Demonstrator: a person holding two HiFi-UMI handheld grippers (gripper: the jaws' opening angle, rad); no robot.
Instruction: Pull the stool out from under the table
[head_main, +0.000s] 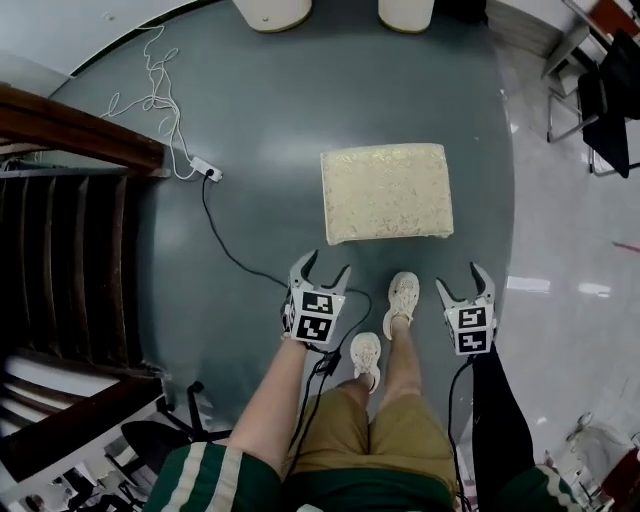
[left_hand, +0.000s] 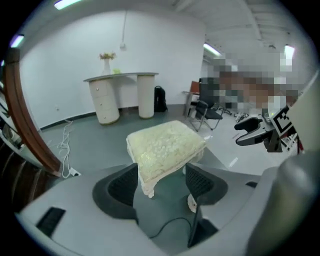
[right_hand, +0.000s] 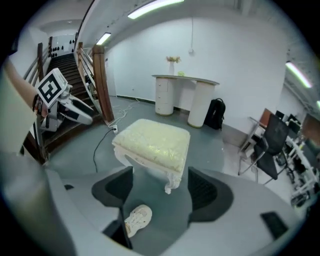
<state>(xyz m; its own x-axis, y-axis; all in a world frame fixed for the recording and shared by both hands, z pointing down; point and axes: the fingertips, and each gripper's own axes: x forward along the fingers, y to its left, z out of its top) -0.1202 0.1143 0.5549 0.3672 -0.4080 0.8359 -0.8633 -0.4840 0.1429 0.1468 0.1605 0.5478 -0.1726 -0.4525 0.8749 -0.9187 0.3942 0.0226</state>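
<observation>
The stool (head_main: 387, 192), white-legged with a cream cushion, stands out on the grey floor, away from the white console table (right_hand: 185, 80) at the back wall. My left gripper (head_main: 325, 264) hangs open and empty in the air, short of the stool's near left corner. To its right, my right gripper (head_main: 459, 280) is also open and empty, short of the near right corner. Neither touches the stool. In the left gripper view the stool (left_hand: 165, 145) shows beyond the spread jaws of the left gripper (left_hand: 162, 182). In the right gripper view the stool (right_hand: 152, 140) lies past the right gripper (right_hand: 160, 187).
A dark wooden staircase (head_main: 60, 230) fills the left side. A power strip (head_main: 205, 168) with white and black cables lies beside it. The person's white shoes (head_main: 402, 297) stand between the grippers. Black office chairs (head_main: 600, 100) are at the right. A black bag (right_hand: 216, 114) leans by the table.
</observation>
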